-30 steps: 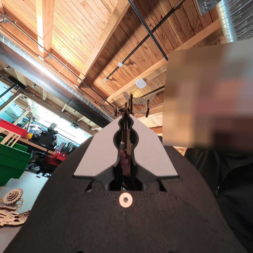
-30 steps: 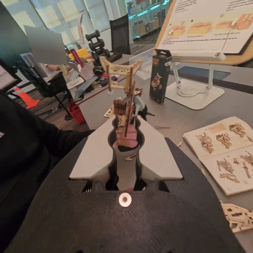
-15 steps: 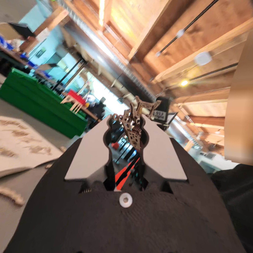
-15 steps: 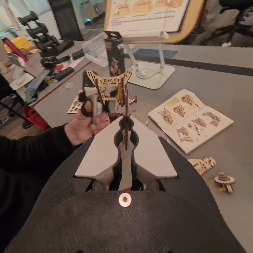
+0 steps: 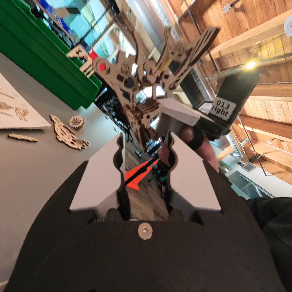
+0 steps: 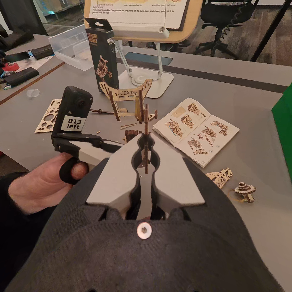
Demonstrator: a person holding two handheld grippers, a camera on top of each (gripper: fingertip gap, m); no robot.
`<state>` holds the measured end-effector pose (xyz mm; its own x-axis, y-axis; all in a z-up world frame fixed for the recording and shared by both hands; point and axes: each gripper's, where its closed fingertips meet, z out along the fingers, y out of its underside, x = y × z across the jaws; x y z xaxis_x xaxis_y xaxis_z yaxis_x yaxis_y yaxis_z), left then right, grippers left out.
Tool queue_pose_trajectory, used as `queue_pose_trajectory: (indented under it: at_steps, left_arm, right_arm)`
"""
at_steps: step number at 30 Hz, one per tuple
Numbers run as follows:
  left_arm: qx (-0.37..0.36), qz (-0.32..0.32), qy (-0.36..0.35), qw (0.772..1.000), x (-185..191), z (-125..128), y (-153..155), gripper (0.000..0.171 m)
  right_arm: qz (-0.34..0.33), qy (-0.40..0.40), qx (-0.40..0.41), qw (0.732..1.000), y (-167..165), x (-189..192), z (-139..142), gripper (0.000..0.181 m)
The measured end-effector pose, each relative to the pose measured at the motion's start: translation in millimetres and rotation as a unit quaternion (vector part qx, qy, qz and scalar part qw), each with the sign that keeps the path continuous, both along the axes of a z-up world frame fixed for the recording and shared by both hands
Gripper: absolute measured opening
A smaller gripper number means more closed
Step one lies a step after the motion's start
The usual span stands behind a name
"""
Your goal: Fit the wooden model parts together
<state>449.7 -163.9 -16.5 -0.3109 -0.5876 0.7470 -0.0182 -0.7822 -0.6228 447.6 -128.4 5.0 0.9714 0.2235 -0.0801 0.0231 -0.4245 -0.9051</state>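
The partly built wooden model (image 6: 126, 94), a light plywood frame with a dark geared block, stands up from my right gripper (image 6: 146, 134), which is shut on one of its thin upright plates. In the left wrist view the model (image 5: 142, 82) hangs just ahead of my left gripper (image 5: 146, 137), which is open and empty; the model's lower tip reaches between its fingertips without touching them. The right gripper's fingers (image 5: 175, 115) show there clamping the model from the right. The left gripper (image 6: 88, 150) sits low left of the model in the right wrist view.
On the grey table (image 6: 237, 88) lie an open instruction booklet (image 6: 196, 131), a loose wooden part (image 6: 219, 177), a small gear stack (image 6: 244, 189) and a punched plywood sheet (image 6: 47, 117). A dark kit box (image 6: 104, 63) and a white document stand (image 6: 147, 79) stand behind. A green bin (image 6: 284, 126) is at the right. My two grippers' fingertips are within a few centimetres of each other. Both grippers' tips are roughly 20 centimetres from the small gear stack (image 6: 244, 189). Look for it in the left wrist view (image 5: 80, 120) too.
My left gripper has opened and let go of the model, which now rests only in my right gripper. Both grippers have tipped down toward the table.
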Motion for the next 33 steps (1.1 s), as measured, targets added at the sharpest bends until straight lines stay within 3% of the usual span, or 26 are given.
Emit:
queue_pose_trajectory:
  at_steps: [4, 10, 19, 23, 31, 33]
  left_arm:
    - [-0.009, 0.009, -0.013, 1.000, -2, 5, 5, 0.031]
    - [-0.013, 0.015, -0.016, 1.000, -2, 5, 4, 0.028]
    - [-0.061, -0.001, -0.020, 0.998, -8, 0, 13, 0.048]
    - [-0.071, -0.013, -0.013, 0.997, -13, -7, 10, 0.049]
    - [-0.068, -0.005, 0.017, 0.998, -12, -24, 10, 0.019]
    - [-0.066, 0.003, 0.039, 0.997, -11, -32, 11, 0.019]
  right_arm:
    - [0.000, -0.008, 0.007, 1.000, 1, -5, 0, 0.000]
    - [0.000, -0.001, 0.010, 1.000, 2, -5, 2, 0.000]
    - [-0.005, 0.073, -0.015, 0.997, 5, 5, -11, 0.000]
    - [-0.019, 0.094, -0.035, 0.995, 7, 17, -19, 0.000]
    - [-0.039, 0.083, -0.056, 0.994, 10, 16, -33, 0.000]
    - [-0.046, 0.069, -0.064, 0.994, 11, 17, -41, 0.000]
